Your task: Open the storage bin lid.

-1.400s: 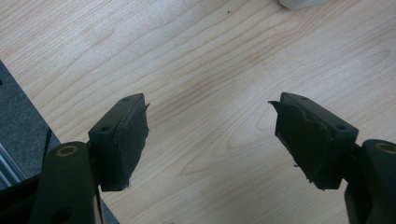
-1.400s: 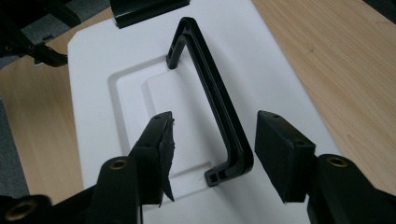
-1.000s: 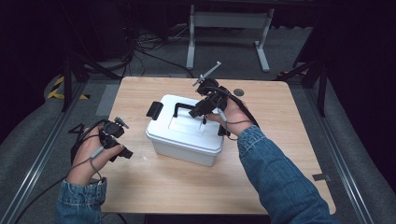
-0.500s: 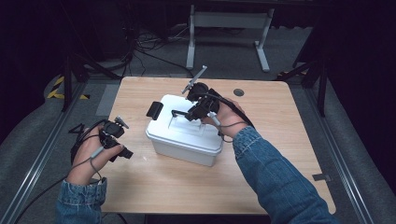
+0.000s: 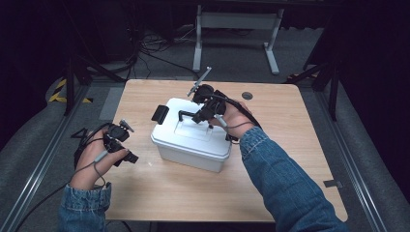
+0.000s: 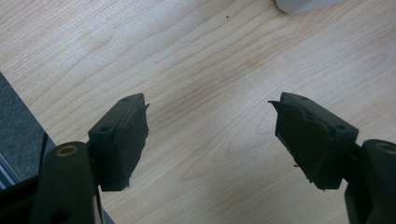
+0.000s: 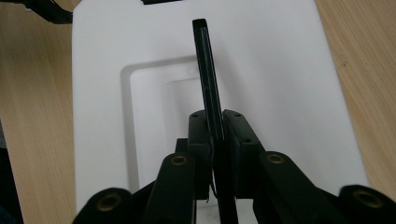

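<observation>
A white lidded box stands mid-table with a black latch at its left end. Its black carry handle is swung up from the lid. My right gripper sits over the lid, shut on that handle. In the right gripper view the handle runs edge-on out of the closed right gripper, above the recessed white lid. My left gripper rests left of the box, near the table's left edge. The left gripper is open over bare wood, with a box corner beyond it.
The wooden table has a round cable hole at the back right. Behind the table a grey metal stand and cables lie on the floor. Yellow-black tape marks the floor at the left.
My right gripper has shifted a little left and nearer over the lid, still holding the handle. The left hand and the box have stayed put.
</observation>
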Demonstrator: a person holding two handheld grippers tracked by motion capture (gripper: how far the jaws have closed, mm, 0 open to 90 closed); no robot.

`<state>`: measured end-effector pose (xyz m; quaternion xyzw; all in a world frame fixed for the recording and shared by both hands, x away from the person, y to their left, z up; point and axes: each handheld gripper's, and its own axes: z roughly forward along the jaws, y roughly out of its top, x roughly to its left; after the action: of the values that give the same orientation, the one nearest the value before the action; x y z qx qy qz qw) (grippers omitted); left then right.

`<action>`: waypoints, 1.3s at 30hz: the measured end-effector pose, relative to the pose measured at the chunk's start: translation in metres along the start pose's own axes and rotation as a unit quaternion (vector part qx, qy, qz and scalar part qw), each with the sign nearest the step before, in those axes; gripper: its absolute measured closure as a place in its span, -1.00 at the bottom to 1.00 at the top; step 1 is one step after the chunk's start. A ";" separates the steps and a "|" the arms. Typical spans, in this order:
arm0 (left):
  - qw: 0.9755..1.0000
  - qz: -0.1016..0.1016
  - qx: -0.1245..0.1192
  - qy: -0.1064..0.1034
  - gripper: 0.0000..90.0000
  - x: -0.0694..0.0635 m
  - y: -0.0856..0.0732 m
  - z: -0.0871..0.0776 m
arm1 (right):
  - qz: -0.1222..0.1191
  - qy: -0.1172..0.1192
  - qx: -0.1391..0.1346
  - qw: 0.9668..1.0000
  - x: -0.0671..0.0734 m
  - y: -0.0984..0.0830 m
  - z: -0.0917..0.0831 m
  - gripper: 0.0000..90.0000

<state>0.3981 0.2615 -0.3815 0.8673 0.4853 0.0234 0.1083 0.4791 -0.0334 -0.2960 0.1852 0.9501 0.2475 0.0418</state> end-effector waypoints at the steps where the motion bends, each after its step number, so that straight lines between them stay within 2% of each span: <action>1: 1.000 -0.002 0.000 -0.001 -0.41 0.001 0.000 0.000 | -0.001 0.000 0.000 1.000 0.000 0.000 0.000 0.82; 9: 1.000 0.004 0.002 -0.002 -0.41 0.001 0.007 0.002 | -0.010 0.002 -0.003 1.000 0.000 0.000 -0.001 0.84; 18: 1.000 -0.002 -0.008 -0.008 -0.41 0.005 0.006 -0.003 | -0.015 -0.002 -0.017 1.000 0.004 0.002 -0.008 0.87; 20: 1.000 -0.001 -0.014 -0.005 -0.41 0.006 0.005 -0.006 | -0.015 -0.005 -0.023 1.000 0.003 0.003 -0.013 0.87; 22: 1.000 -0.009 -0.018 -0.005 -0.41 0.006 0.004 -0.006 | -0.011 -0.006 -0.029 1.000 0.002 0.003 -0.018 0.87; 28: 1.000 -0.006 -0.009 -0.008 -0.41 0.005 0.004 -0.005 | -0.010 -0.015 -0.038 0.999 0.004 0.003 -0.033 0.87; 31: 1.000 -0.007 -0.013 -0.006 -0.41 0.006 0.002 -0.005 | -0.009 -0.017 -0.047 0.999 0.004 0.002 -0.042 0.87; 38: 1.000 -0.004 -0.010 -0.004 -0.41 0.006 0.002 -0.004 | -0.003 -0.030 -0.057 0.998 0.003 -0.006 -0.062 0.87; 39: 1.000 -0.009 -0.012 -0.007 -0.41 0.005 0.002 -0.004 | 0.002 -0.036 -0.059 0.998 0.001 -0.011 -0.069 0.87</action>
<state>0.4020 0.2657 -0.3779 0.8617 0.4920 0.0222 0.1218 0.4633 -0.0733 -0.2408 0.1930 0.9314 0.2964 0.0858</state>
